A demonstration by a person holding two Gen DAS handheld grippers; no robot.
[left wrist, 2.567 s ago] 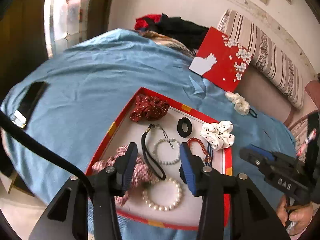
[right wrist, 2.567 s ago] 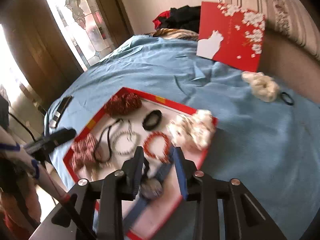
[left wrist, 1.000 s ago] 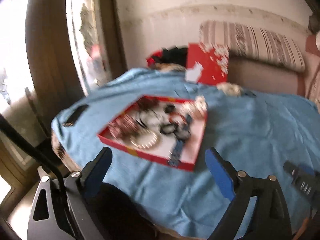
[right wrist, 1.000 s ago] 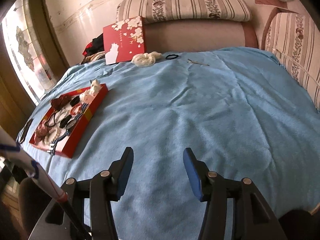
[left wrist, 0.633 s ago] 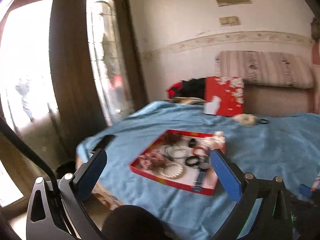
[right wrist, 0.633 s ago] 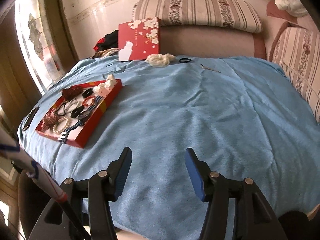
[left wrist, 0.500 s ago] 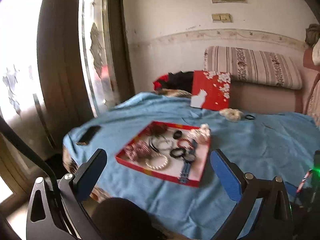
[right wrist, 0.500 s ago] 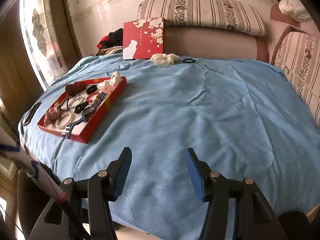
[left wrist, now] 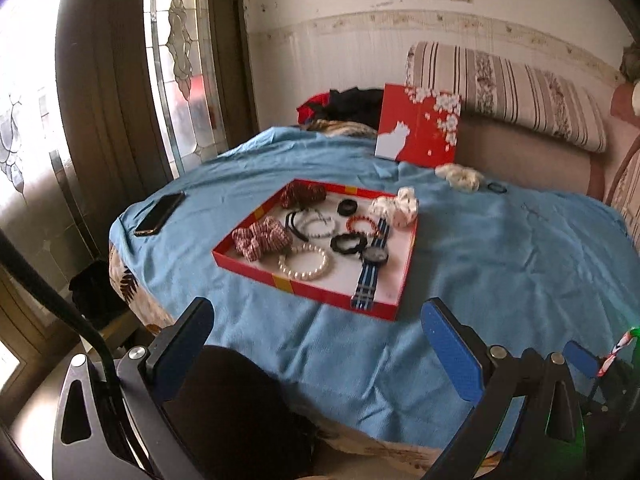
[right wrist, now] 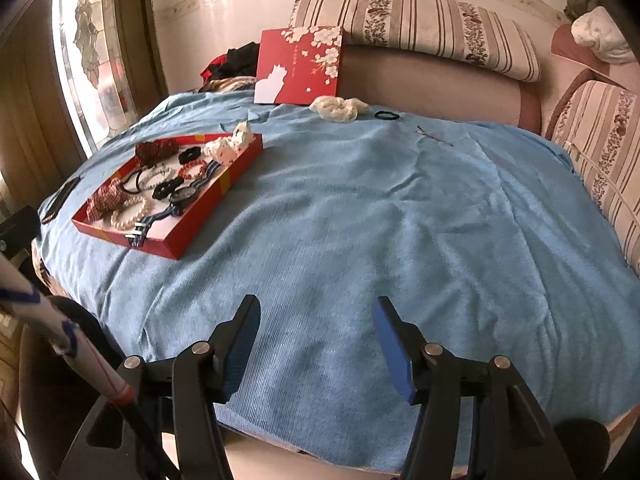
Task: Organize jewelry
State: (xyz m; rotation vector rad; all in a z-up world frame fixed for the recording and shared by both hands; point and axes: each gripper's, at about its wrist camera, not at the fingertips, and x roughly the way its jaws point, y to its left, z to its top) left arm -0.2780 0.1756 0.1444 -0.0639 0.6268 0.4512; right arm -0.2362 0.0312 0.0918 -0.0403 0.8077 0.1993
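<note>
A red tray (left wrist: 306, 285) lies on the blue cloth; it also shows in the right wrist view (right wrist: 176, 246). In it lie a blue striped watch (left wrist: 372, 264), a pearl bracelet (left wrist: 303, 262), a red bead bracelet (left wrist: 360, 224), black hair ties (left wrist: 347, 243), a checked scrunchie (left wrist: 260, 238), a dark red scrunchie (left wrist: 301, 194) and a white dotted scrunchie (left wrist: 396, 206). My left gripper (left wrist: 320, 340) is open wide and empty, well short of the tray. My right gripper (right wrist: 316, 340) is open and empty above bare cloth, right of the tray.
A red lid (left wrist: 418, 132) leans on the sofa back. A cream scrunchie (right wrist: 338, 108), a black hair tie (right wrist: 387, 115) and a hair pin (right wrist: 434, 136) lie on the cloth at the far side. A phone (left wrist: 160, 214) lies left of the tray.
Both grippers have pulled back from the tray and opened. The watch that was between the right gripper's fingers now lies in the tray. The left view has steadied and dropped slightly.
</note>
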